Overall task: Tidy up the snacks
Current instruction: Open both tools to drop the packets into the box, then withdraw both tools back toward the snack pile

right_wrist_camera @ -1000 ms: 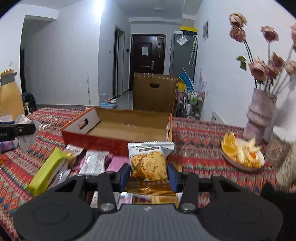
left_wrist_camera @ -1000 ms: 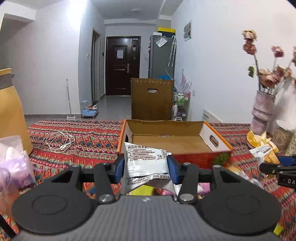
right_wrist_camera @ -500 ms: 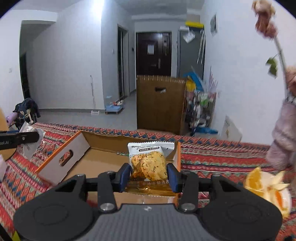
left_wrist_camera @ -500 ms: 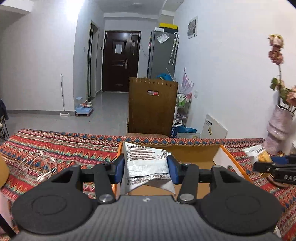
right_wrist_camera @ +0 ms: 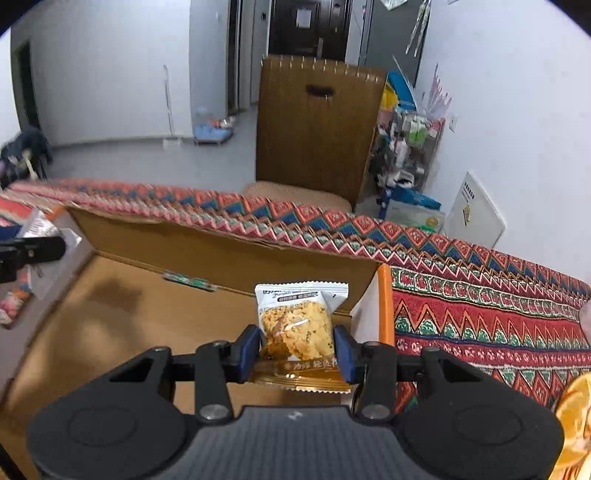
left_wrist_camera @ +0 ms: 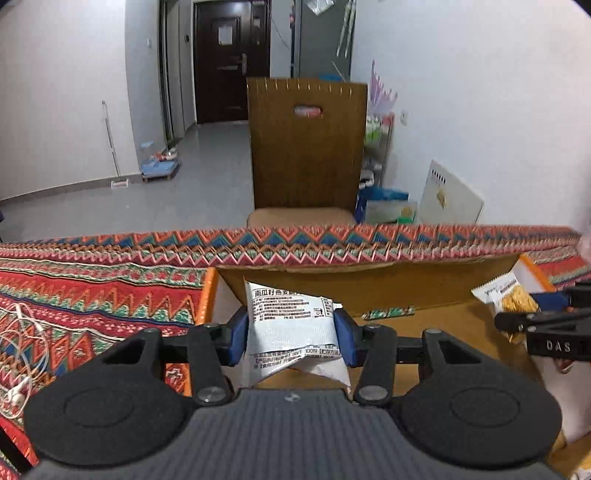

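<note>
The left gripper [left_wrist_camera: 291, 334] pinches an upright white printed snack packet [left_wrist_camera: 293, 325], long axis vertical, over the shallow cardboard box [left_wrist_camera: 369, 280]'s left end. The right gripper [right_wrist_camera: 297, 349] pinches an upright clear-fronted biscuit packet [right_wrist_camera: 297, 325] over its right end.

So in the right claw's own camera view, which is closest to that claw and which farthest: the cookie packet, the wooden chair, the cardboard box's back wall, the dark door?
1. Cookie packet, pinched in the right claw.
2. Cardboard box's back wall, just ahead.
3. Wooden chair, beyond the table edge.
4. Dark door, far down the hall.
</note>
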`<state>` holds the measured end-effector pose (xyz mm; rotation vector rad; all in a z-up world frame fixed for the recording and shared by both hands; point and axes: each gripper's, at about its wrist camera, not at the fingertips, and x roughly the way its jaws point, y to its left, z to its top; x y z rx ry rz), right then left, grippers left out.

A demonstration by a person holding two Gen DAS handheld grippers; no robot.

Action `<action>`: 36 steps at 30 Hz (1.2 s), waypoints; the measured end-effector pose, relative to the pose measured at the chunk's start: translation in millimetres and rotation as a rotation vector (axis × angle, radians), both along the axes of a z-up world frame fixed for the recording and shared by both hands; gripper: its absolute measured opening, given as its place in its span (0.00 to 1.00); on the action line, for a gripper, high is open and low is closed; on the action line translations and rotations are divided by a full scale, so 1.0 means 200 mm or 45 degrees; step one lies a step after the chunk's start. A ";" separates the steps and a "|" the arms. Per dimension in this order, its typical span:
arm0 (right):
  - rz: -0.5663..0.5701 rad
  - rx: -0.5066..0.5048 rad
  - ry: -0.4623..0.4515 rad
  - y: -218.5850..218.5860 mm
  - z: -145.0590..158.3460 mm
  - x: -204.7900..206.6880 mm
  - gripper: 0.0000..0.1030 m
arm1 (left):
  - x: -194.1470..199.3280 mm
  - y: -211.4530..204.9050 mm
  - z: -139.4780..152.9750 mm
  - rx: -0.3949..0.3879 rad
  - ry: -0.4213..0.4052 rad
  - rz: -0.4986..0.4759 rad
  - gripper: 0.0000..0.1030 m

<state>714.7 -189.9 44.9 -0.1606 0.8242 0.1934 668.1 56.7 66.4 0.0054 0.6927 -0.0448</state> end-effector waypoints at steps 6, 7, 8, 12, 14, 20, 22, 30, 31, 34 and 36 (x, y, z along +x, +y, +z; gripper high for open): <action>0.075 -0.093 0.026 0.08 -0.06 0.11 0.74 | 0.05 0.01 -0.07 -0.008 0.046 0.028 0.58; 0.105 -0.091 0.042 0.09 -0.07 0.11 0.77 | 0.05 0.01 -0.07 -0.015 0.044 0.026 0.60; 0.119 -0.104 0.046 0.10 -0.08 0.11 0.79 | 0.04 0.02 -0.07 -0.012 0.039 0.025 0.60; 0.126 -0.100 0.039 0.09 -0.08 0.11 0.79 | 0.04 0.02 -0.04 -0.013 0.029 0.024 0.63; 0.125 -0.089 0.014 0.08 -0.06 0.11 0.79 | 0.01 0.02 0.00 -0.003 0.009 0.027 0.64; 0.072 -0.002 -0.040 -0.03 0.09 -0.02 0.79 | -0.20 0.03 0.25 -0.017 -0.062 0.019 0.68; 0.049 0.030 -0.050 -0.06 0.16 -0.10 0.79 | -0.28 0.02 0.32 -0.009 -0.090 0.023 0.68; 0.030 0.122 -0.139 -0.16 0.40 -0.60 0.86 | -0.76 -0.01 0.56 -0.031 -0.194 -0.008 0.84; 0.034 0.130 -0.154 -0.18 0.42 -0.68 0.86 | -0.83 -0.01 0.57 -0.036 -0.204 -0.013 0.86; 0.038 0.147 -0.197 -0.21 0.46 -0.91 0.86 | -1.06 -0.02 0.59 -0.040 -0.249 -0.004 0.92; 0.045 0.160 -0.231 -0.23 0.48 -1.06 0.88 | -1.23 -0.04 0.56 -0.025 -0.283 0.004 0.92</action>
